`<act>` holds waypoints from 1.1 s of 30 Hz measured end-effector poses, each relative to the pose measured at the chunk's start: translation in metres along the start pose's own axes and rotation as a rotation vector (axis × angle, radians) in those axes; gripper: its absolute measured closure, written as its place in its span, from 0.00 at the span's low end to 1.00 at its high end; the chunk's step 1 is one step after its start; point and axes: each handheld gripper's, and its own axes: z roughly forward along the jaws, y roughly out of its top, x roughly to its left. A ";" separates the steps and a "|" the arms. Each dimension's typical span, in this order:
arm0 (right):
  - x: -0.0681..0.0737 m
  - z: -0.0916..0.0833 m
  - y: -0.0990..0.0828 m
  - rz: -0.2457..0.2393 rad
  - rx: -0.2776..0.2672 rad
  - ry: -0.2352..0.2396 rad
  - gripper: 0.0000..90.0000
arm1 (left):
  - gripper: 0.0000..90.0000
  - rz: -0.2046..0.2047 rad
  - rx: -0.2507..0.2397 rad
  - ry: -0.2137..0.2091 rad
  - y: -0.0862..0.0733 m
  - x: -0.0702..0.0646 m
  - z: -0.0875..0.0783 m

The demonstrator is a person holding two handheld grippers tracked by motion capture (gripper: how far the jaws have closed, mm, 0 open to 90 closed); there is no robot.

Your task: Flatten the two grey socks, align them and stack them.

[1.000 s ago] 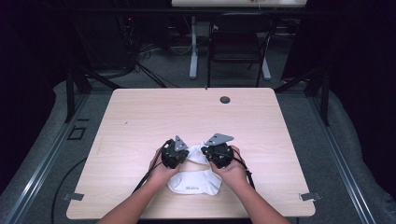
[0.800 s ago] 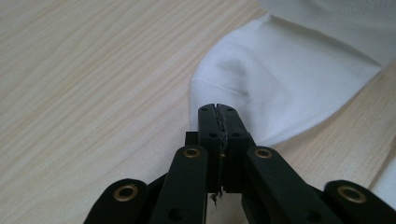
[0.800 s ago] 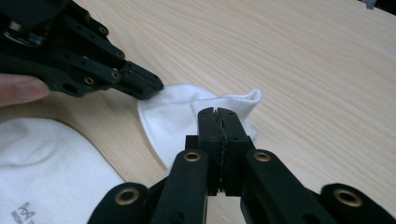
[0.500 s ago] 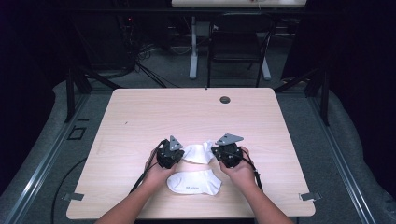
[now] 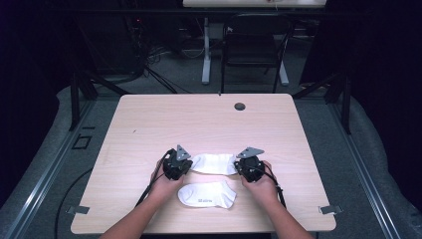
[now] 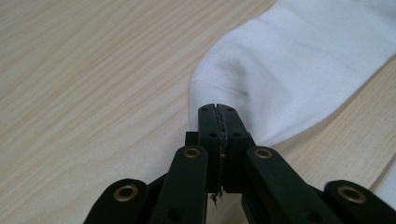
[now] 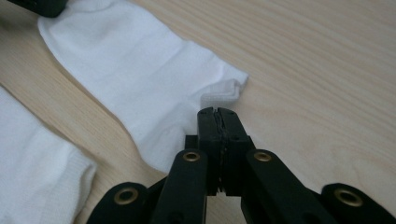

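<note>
Socks under inspection: two white ones lie on the bench [image 5: 149, 124], toward its near edge. The far sock [image 5: 214, 163] is stretched flat between the two grippers, running left to right; the near sock [image 5: 207, 194] lies flat just in front of it, close beside it and roughly parallel, with a small printed mark on it that is too small to read. The left gripper [image 5: 185, 164] sits at the far sock's left end and the right gripper [image 5: 239, 167] at its right end. In the left gripper view the fingers [image 6: 218, 122] are pressed together with the sock's rounded end [image 6: 289, 70] at their tips; the cloth edge appears pinched, though the contact itself is hidden behind the tips. In the right gripper view the fingers [image 7: 218, 123] are likewise pressed together at the sock's open cuff end [image 7: 140, 74], where a small fold shows at the corner; the near sock [image 7: 37, 172] shows at lower left. Judgement: the far sock looks laid out straight and smoothed, so the spreading step is near complete. Outstanding, by appearance: letting go of that sock, then bringing the pair together, by stacking or folding. Neither sock is yet folded or stacked.
</note>
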 end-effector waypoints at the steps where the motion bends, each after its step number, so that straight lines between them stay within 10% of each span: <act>1: -0.001 0.000 -0.001 0.004 0.006 0.001 0.98 | 0.99 -0.004 0.003 -0.003 0.000 0.000 -0.001; 14: 0.005 -0.012 0.015 0.025 -0.112 0.030 0.92 | 0.99 -0.008 0.004 -0.005 -0.002 0.001 -0.002; 33: 0.003 0.017 0.000 0.033 -0.002 0.025 0.83 | 0.99 -0.006 -0.012 -0.001 -0.007 0.004 -0.004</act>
